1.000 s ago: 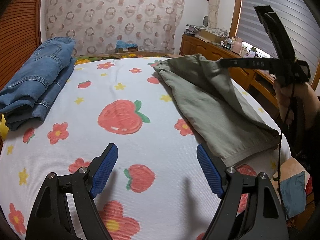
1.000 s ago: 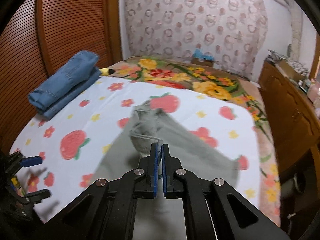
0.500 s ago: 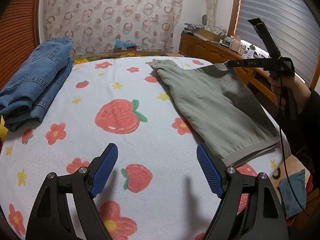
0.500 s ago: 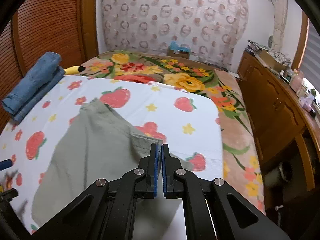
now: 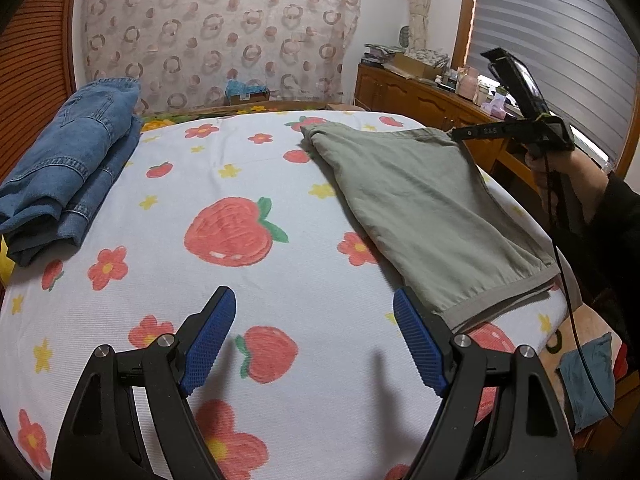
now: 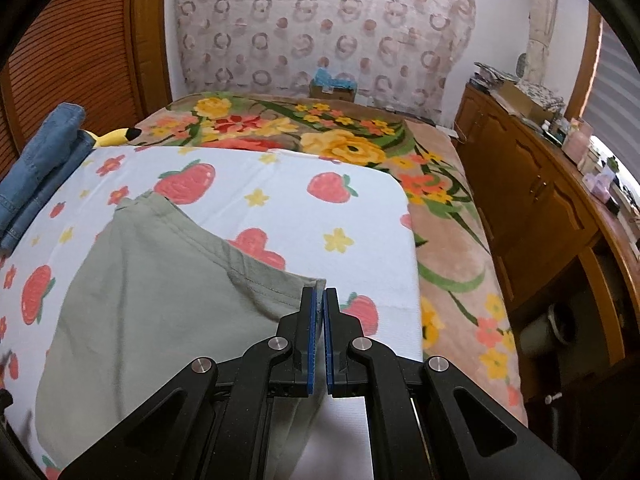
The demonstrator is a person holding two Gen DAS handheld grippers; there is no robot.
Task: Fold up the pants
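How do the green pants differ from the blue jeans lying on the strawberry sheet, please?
The green pants are thin, pale olive and spread out in a flat layer; the blue jeans are thick denim, folded into a stacked bundle. The pants lie at the sheet's right side with one corner pinched in the right claw; the jeans sit untouched at its left edge. Both rest on the same sheet.

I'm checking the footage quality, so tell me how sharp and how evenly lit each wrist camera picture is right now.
Left wrist view: sharp throughout, fisheye bending the strawberry sheet; soft shadows under the open left gripper; bright window blinds at right, no glare. Right wrist view: mostly sharp, slight smear at the lower left edge of the green pants; right gripper crisp.
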